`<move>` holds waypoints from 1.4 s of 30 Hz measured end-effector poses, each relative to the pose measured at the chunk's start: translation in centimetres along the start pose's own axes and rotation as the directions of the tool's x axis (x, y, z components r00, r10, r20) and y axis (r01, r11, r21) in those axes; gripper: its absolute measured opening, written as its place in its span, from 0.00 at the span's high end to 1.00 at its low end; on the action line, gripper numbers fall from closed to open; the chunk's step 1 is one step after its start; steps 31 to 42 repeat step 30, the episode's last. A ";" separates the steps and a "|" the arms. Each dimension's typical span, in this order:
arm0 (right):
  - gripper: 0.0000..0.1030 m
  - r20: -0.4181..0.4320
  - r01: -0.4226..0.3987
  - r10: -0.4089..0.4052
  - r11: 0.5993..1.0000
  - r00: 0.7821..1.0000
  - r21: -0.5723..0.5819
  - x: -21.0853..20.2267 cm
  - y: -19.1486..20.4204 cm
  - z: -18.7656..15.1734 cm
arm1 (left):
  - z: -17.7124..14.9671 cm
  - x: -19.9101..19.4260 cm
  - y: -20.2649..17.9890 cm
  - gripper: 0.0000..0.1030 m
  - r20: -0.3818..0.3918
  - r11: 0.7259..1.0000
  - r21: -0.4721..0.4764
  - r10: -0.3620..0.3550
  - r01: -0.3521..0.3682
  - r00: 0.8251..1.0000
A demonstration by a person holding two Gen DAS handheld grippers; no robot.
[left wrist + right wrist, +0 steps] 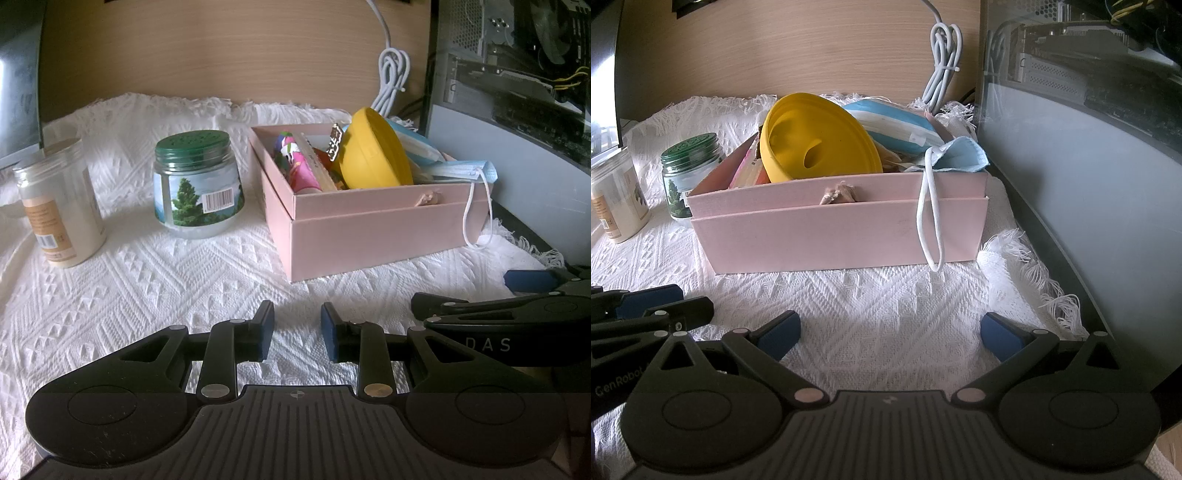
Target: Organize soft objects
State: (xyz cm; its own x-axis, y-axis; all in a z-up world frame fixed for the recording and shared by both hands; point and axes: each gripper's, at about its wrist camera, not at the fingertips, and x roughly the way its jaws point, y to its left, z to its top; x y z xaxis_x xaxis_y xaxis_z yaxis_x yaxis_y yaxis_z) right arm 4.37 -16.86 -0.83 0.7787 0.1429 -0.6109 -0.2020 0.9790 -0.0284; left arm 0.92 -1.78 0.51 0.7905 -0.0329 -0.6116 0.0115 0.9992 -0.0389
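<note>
A pink cardboard box [376, 229] [834, 236] stands on the white woven cloth [177, 280] [871, 314]. It is crammed: a yellow bowl-shaped lid [373, 151] [820, 140] leans inside, beside a colourful pink packet [299, 166] and a stack of blue face masks [894, 122]. One blue mask [461, 170] [960, 155] drapes over the box's rim, its white ear loop [931, 225] hanging down the front wall. My left gripper [297, 328] hovers over the cloth short of the box, open a narrow gap, empty. My right gripper [890, 332] is wide open and empty, facing the box.
A green-lidded jar with a tree label [197, 184] [689, 166] and a clear jar of white powder [59, 206] [615, 195] stand left of the box. A computer case [517, 110] [1089, 147] walls off the right. A coiled white cable [393, 77] hangs on the wooden back panel.
</note>
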 end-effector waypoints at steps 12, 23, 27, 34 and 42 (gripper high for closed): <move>0.00 0.000 0.000 0.000 1.000 1.000 0.000 0.0 0.0 0.0 | 0.0 0.0 -0.1 0.70 -0.002 1.000 -0.004 -0.004 0.004 1.000; 0.00 0.000 0.000 0.000 1.000 1.000 0.000 0.0 0.0 0.0 | 0.0 0.0 0.0 0.70 -0.003 1.000 -0.004 -0.004 0.004 1.000; 0.00 0.000 0.000 0.000 1.000 1.000 0.000 0.0 0.0 0.0 | 0.0 0.0 0.0 0.70 -0.002 1.000 0.000 0.001 -0.001 1.000; 0.00 0.000 0.000 0.000 1.000 1.000 0.000 0.0 0.0 0.0 | 0.0 0.0 0.0 0.72 0.000 1.000 -0.002 0.004 -0.004 1.000; 0.00 0.000 0.000 0.000 1.000 1.000 0.000 0.0 0.0 0.0 | 0.0 0.0 0.0 0.72 0.000 1.000 -0.002 0.004 -0.004 1.000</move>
